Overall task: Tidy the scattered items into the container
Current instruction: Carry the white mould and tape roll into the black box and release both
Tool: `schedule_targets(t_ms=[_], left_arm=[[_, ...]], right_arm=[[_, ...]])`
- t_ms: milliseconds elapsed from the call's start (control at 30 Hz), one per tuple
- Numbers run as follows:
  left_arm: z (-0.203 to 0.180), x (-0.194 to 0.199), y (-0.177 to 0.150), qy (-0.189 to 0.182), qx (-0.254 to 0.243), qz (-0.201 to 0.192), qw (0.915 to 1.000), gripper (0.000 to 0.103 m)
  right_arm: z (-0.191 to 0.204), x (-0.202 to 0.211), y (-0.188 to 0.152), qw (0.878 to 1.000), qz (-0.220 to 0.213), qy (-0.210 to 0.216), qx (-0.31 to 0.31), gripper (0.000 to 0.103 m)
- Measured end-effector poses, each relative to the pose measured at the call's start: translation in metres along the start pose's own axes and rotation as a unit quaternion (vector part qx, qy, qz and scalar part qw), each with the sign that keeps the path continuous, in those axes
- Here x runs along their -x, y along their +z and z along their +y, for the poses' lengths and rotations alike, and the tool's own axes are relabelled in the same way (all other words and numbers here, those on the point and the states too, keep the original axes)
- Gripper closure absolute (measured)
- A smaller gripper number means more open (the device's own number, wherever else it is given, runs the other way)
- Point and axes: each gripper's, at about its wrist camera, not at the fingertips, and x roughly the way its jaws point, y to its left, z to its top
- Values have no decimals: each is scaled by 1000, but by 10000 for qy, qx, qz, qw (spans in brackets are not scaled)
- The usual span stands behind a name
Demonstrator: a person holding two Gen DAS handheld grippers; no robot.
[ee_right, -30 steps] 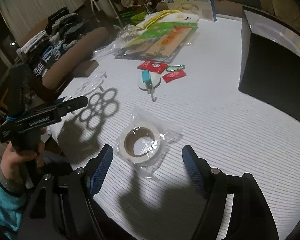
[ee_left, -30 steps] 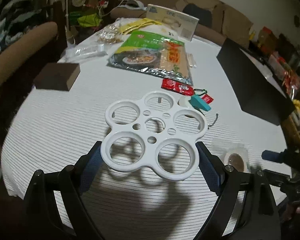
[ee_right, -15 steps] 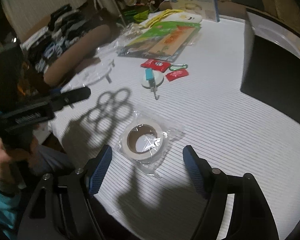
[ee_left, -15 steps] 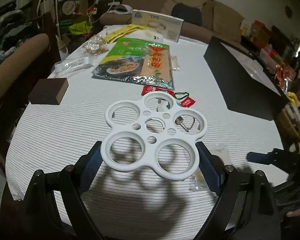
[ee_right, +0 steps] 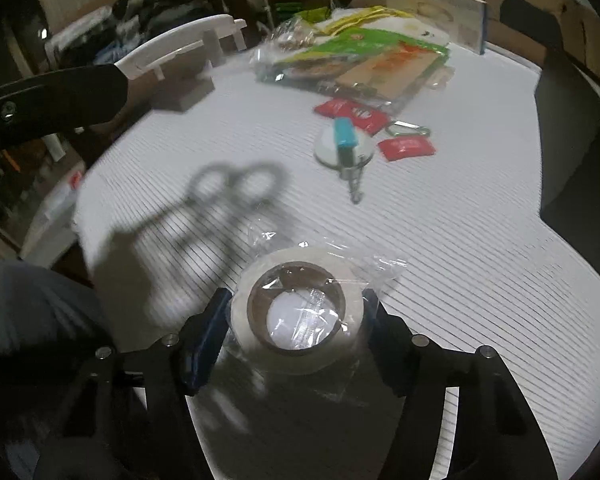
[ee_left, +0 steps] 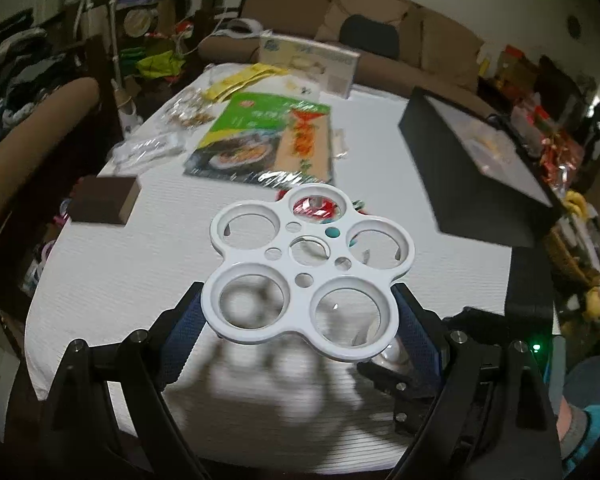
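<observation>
Left tool point(ee_left: 300, 316) pinches the white plastic tray with five round holes point(ee_left: 312, 276) by its two sides, carried clear above the white striped table point(ee_left: 140, 264), not yet at the black box-shaped container point(ee_left: 472, 168) at the right. Right tool point(ee_right: 296, 316) is closing around the wrapped roll of pale tape point(ee_right: 300, 312), its pads at the roll's sides. Still scattered: red sachets point(ee_right: 352, 112), a white-and-teal suction hook point(ee_right: 342, 146), the green food packet point(ee_left: 260, 140), a brown block point(ee_left: 104, 200). Early going, by my read: most items remain out.
</observation>
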Motion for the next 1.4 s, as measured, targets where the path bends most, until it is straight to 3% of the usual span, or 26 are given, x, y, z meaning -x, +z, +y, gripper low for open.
schedule_targets(t_ms=[233,400,533,800,1400], left_arm=[[-75,8,54,-652,-495,-202,9964,14],[-156,-15,88,-1026,-950,-217,9899,14],[-218,-50,111,-1302,-1129,-92,9850,14],[-301,-110,131,-1262,-1506,88,9805,14],[-335,-163,132,-819,-1891,332,9780,14]], right_arm=[[-68,106,8,9966,-642,-27,-512,37],[-154,192,20,9866,-1111,-648,-1005,37],[-219,224,33,9789,-1129,-1150,-1254,37],[-292,217,40,9736,-911,-1473,-1485,37],[-335,171,28,9774,-396,-1505,-1428,36]])
